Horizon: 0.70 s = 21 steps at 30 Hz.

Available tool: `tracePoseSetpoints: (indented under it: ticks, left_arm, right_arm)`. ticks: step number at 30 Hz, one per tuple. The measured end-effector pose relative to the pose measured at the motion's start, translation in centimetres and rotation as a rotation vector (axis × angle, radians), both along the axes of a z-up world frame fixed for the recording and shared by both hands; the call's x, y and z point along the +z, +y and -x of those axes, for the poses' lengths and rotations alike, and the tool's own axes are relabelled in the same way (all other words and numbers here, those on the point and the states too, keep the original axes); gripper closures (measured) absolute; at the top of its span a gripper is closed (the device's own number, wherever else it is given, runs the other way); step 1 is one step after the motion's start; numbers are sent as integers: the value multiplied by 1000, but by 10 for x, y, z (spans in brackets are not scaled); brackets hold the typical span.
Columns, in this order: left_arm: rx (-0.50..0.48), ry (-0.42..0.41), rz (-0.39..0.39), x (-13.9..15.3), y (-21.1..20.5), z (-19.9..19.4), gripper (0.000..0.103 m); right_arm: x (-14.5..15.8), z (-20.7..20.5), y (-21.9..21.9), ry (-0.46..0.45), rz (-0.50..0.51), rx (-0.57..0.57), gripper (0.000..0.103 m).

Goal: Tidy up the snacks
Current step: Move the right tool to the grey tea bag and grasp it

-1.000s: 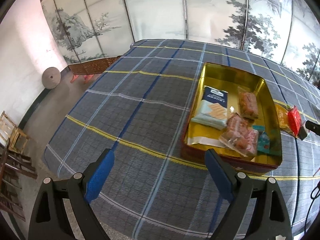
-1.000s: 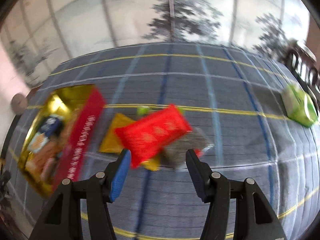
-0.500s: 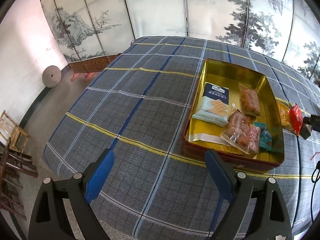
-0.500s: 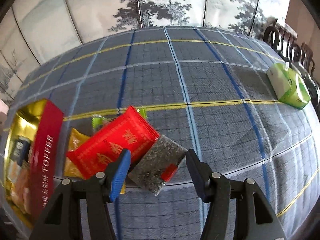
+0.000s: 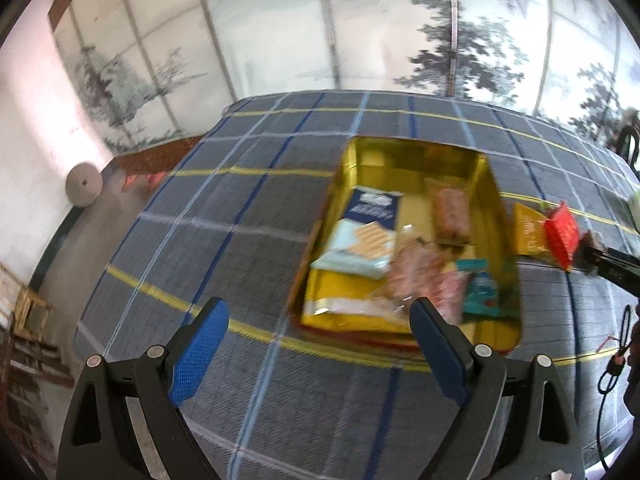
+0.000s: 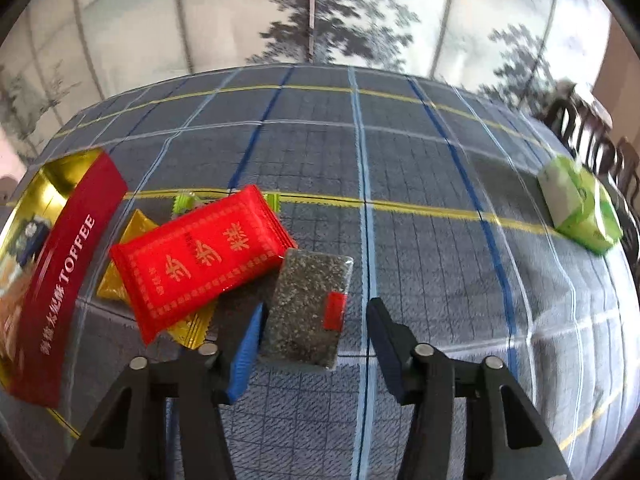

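Note:
A gold toffee tin (image 5: 504, 216) with red sides (image 6: 56, 280) holds several snack packs. Beside it on the plaid cloth lie a red packet (image 6: 200, 260), yellow packets (image 6: 116, 272) under it, and a grey sesame bar pack (image 6: 308, 304). My right gripper (image 6: 316, 320) is open, its fingers on either side of the near end of the sesame bar pack. My left gripper (image 5: 320, 316) is open and empty, above the cloth just before the tin. The red packet (image 5: 562, 232) also shows in the left wrist view.
A green tissue pack (image 6: 580, 208) lies at the table's far right. Dark chairs (image 6: 592, 136) stand beyond it. A painted folding screen (image 5: 360, 24) runs behind the table. A cable (image 5: 612, 364) hangs at the right.
My right gripper has moved forward and down, so the sesame bar pack now lies between its fingers. My left gripper has shifted a little towards the tin; its view is blurred.

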State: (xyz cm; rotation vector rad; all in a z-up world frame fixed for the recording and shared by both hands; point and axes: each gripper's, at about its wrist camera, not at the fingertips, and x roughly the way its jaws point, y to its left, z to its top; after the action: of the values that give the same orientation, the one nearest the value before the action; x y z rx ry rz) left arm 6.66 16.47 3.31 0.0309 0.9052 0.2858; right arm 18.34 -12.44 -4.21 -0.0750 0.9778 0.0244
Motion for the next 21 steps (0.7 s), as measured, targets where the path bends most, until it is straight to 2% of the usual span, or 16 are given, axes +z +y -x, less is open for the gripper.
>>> tracePoseSetpoints:
  ticks: [1,7,13,16,21]
  left_arm:
    - [-19,-2,-7,2,-7,-3,13]
    - [-121,-17,-29,8,-49,-24,13]
    - [-218,-17,-58,9,-98,-47,10]
    - [-286,-30,-72,9,-123,-57,9]
    - [-383,-6,-68,0,-155,-78,8]
  right_arm:
    - [0,0,0,-8,-15,18,60]
    - [-5,3,-9,-41,-52,77,67]
    - [-5,8,-30,-73,-6,140,67]
    - [-6,6,-53,-85,15,131,67]
    - [-6,1,-97,-87,8,103,67]
